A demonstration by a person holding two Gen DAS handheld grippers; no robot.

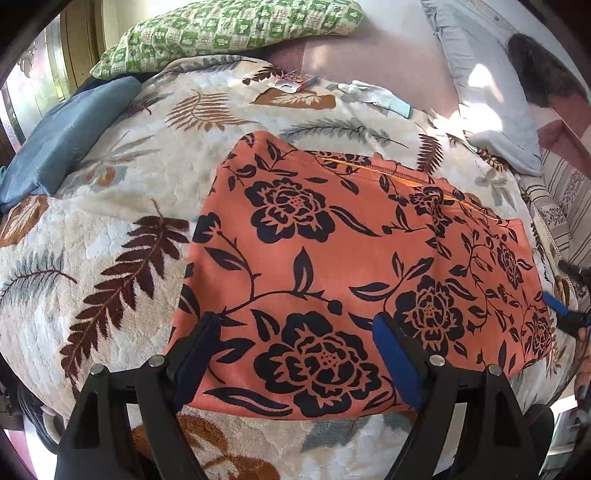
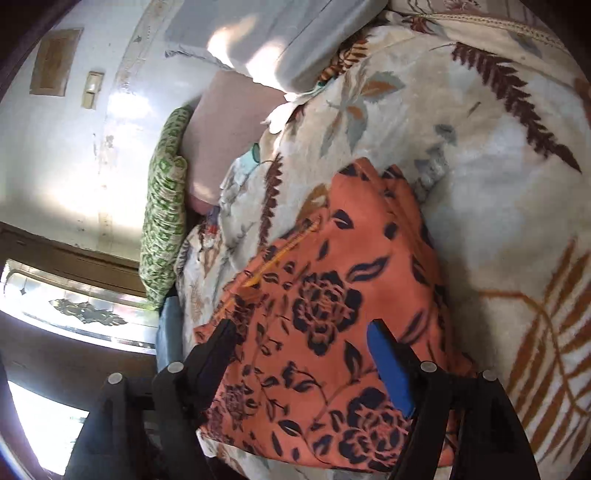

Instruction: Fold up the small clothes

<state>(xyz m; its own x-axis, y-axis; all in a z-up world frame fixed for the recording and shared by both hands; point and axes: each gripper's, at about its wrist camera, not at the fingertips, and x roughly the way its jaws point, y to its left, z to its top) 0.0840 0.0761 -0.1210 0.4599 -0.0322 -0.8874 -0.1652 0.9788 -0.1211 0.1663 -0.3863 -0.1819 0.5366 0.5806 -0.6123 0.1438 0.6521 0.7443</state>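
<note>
An orange garment (image 1: pixel 332 258) with a black flower print lies folded flat on a cream blanket (image 1: pixel 110 240) patterned with leaves. My left gripper (image 1: pixel 297 321) hovers over the garment's near edge, open, with nothing pinched between its blue pads. At the right border of the left wrist view, the right gripper's blue fingertip (image 1: pixel 556 302) shows beside the garment's right edge. In the right wrist view the same garment (image 2: pixel 332 295) appears from its end, an orange seam showing along its folded edge. My right gripper (image 2: pixel 301 328) is open above it, its pads clear of the cloth.
A green checked pillow (image 1: pixel 229 33) and a blue cloth (image 1: pixel 66 144) lie at the far left of the bed. A grey pillow (image 1: pixel 480 92) is at the far right. Small packets (image 1: pixel 295 83) rest on the blanket behind the garment. A wall and window (image 2: pixel 74 314) are beyond.
</note>
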